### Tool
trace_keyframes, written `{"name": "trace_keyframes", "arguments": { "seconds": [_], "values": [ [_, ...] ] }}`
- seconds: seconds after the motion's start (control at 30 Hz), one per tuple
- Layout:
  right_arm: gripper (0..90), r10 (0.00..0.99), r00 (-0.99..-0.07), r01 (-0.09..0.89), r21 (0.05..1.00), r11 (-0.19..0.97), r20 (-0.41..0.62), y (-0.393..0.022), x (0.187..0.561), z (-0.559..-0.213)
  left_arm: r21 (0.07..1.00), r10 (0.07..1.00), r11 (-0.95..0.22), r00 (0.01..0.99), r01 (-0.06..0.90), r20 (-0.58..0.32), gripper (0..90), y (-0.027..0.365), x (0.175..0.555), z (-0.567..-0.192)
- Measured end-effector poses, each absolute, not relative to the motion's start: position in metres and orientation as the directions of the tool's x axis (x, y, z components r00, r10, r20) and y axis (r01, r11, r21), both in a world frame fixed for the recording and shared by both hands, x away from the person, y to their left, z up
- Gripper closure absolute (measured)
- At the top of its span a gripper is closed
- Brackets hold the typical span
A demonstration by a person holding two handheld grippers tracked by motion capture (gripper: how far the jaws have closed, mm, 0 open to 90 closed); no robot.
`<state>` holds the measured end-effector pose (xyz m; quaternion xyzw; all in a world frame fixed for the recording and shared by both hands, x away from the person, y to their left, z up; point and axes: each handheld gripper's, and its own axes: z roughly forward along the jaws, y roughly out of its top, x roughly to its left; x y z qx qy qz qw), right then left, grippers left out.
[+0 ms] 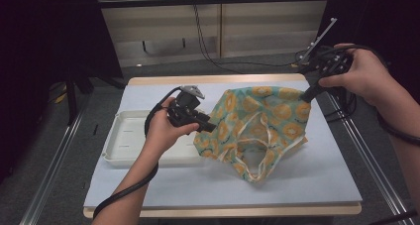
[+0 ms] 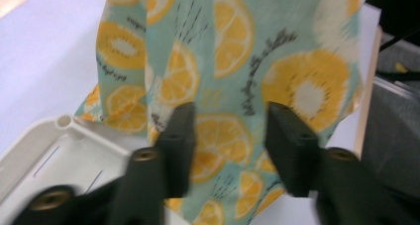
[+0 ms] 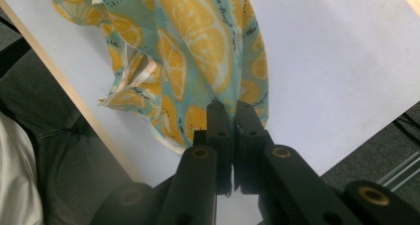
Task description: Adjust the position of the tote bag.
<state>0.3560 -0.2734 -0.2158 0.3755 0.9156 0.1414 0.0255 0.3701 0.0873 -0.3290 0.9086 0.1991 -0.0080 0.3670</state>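
Observation:
A teal cloth printed with orange slices (image 1: 262,121) hangs lifted over the table, its lower hem with pale straps resting on the mat. My right gripper (image 1: 307,93) holds its upper right corner. In the right gripper view the jaws (image 3: 230,108) are pressed together on a fold of the cloth (image 3: 198,46). My left gripper (image 1: 210,127) sits at the cloth's left edge. In the left gripper view its jaws (image 2: 228,111) stand apart, with the cloth (image 2: 233,61) just beyond and between them, and the pads do not press on it.
A white plastic tray (image 1: 129,136) lies on the left of the pale mat (image 1: 198,185), right under my left hand; its corner (image 2: 59,145) is beside the left jaw. Metal rails run along both table sides. Cables trail on the floor behind.

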Motion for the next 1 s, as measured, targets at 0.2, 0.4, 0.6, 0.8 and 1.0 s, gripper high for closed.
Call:
{"name": "trace_keyframes", "arguments": {
  "seconds": [0.2, 0.4, 0.6, 0.8, 1.0],
  "values": [
    [90.0, 0.71, -0.699, 0.699, 0.295, 0.652, 0.087, -0.277, 0.355, -0.216, 0.683, 0.346, -0.651, 0.93, 0.331, -0.121, 21.6, 0.074, 0.361, -0.32],
    [90.0, 0.718, -0.691, 0.705, 0.298, 0.643, 0.083, -0.277, 0.354, -0.216, 0.677, 0.358, -0.661, 0.929, 0.324, -0.096, 29.0, 0.062, 0.364, -0.33],
    [90.0, 0.721, -0.688, 0.707, 0.293, 0.643, 0.08, -0.276, 0.355, -0.216, 0.688, 0.321, -0.657, 0.94, 0.308, -0.114, 68.4, 0.059, 0.365, -0.33],
    [90.0, 0.721, -0.687, 0.709, 0.299, 0.638, 0.089, -0.278, 0.355, -0.216, 0.664, 0.305, -0.673, 0.941, 0.324, -0.15, 90.0, 0.057, 0.369, -0.325],
    [90.0, 0.722, -0.686, 0.709, 0.305, 0.636, 0.091, -0.279, 0.354, -0.215, 0.676, 0.361, -0.645, 0.922, 0.357, -0.142, 46.3, 0.06, 0.365, -0.312]
  ]
}}
